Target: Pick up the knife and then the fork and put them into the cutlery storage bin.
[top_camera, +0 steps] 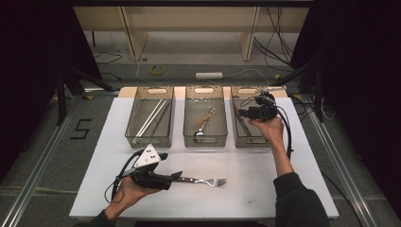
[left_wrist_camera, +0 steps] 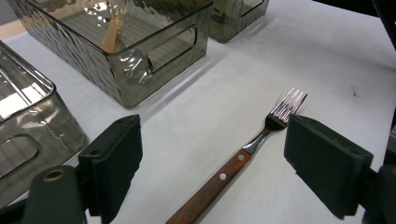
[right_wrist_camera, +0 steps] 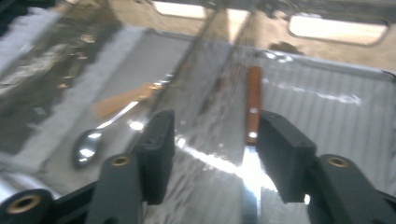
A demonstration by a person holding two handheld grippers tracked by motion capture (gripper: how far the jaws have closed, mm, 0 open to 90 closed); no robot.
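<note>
High view: a wood-handled steel fork [top_camera: 204, 180] lies on the white table [top_camera: 246, 165], with the left gripper [top_camera: 176, 177] at its handle. Left gripper view: its jaws gape wide and empty, straddling the fork [left_wrist_camera: 243, 156]. Right gripper view: the right gripper [right_wrist_camera: 212, 140] hangs open and empty above a wood-handled knife [right_wrist_camera: 252, 112] in a smoky clear plastic bin [right_wrist_camera: 327, 107].

Black curtains [top_camera: 28, 56] are flanking a grey floor [top_camera: 42, 137] where cables [top_camera: 276, 35] are trailing beneath a pale wooden shelf [top_camera: 189, 19].

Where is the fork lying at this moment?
In the high view the fork lies flat on the white table, in front of the middle bin, its wooden handle by the open left gripper.
</note>
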